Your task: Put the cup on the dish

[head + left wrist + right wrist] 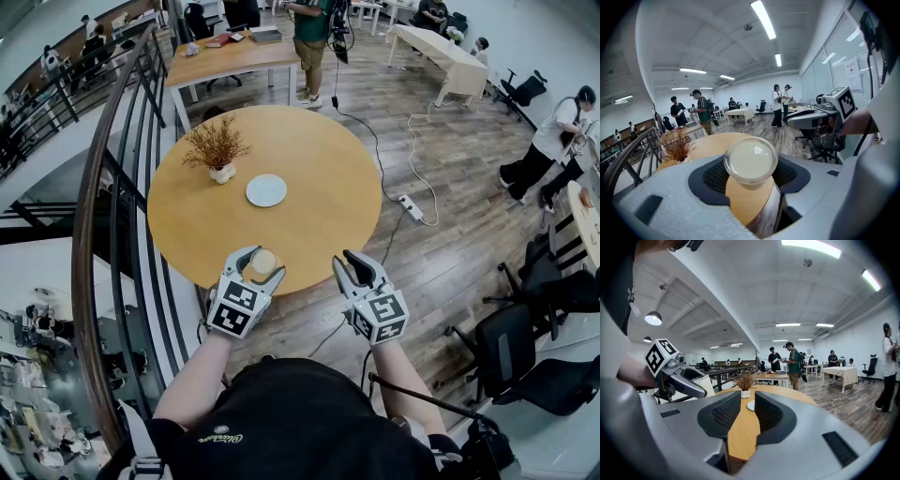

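A small cream cup [263, 261] with a clear rim sits between the jaws of my left gripper [260, 265], which is shut on it at the near edge of the round wooden table [328, 159]. In the left gripper view the cup [750, 161] fills the gap and both pads press its sides. The white dish [266, 190] lies near the table's middle, beyond the cup; it also shows as a small white dish [750, 405] past the right jaws. My right gripper [352, 263] hovers at the table's near edge, right of the cup, open with nothing in it.
A dried plant in a white vase [217, 150] stands left of the dish. A black stair railing [112, 187] curves along the table's left side. A cable and power strip [411, 206] lie on the floor to the right. Desks and people are farther back.
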Available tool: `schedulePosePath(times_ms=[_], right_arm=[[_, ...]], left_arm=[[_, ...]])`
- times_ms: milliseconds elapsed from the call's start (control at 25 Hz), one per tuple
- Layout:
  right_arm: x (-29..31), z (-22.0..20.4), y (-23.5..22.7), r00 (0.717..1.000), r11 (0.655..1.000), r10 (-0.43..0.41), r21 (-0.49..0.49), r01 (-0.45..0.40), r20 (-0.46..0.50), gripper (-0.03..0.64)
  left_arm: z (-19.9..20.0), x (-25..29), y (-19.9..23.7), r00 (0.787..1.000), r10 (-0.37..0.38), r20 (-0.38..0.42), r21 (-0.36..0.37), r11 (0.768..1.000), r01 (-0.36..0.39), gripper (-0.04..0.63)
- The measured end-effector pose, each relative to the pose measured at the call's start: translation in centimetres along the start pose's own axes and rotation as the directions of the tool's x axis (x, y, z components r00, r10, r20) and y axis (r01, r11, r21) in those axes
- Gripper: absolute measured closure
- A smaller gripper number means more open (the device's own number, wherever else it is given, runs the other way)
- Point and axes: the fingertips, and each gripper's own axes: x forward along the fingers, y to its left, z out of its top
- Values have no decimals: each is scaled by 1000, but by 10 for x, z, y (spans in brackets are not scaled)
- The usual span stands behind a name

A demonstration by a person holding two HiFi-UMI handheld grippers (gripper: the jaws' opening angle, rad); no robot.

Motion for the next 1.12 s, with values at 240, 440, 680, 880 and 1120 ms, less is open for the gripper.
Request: schedulePosePath(times_ms=[240,440,680,880,1120], right_arm=[[2,-3,2,1000,1000,-2,10,2,0,526],[2,-3,-1,1000,999,3,37,-3,14,525],[3,-9,-3,1000,1000,11,28,-11,-4,525],[-2,-15,-9,1000,999,16,35,-15,-19,525],[-14,-18,-23,999,998,37,52,-36,-21,525]], left_arm=[[-3,1,0,1000,-4,-3,0,1000,4,328],[-3,3,-3,1000,-4,-8,-3,1000,4,328],[-3,6,-3,1000,3,-17,-9,1000,-3,328],[-4,12,-11,1000,3,-26,-21,1000,-4,328],[7,21,-24,1000,21,-20,-15,1000,-22,327]])
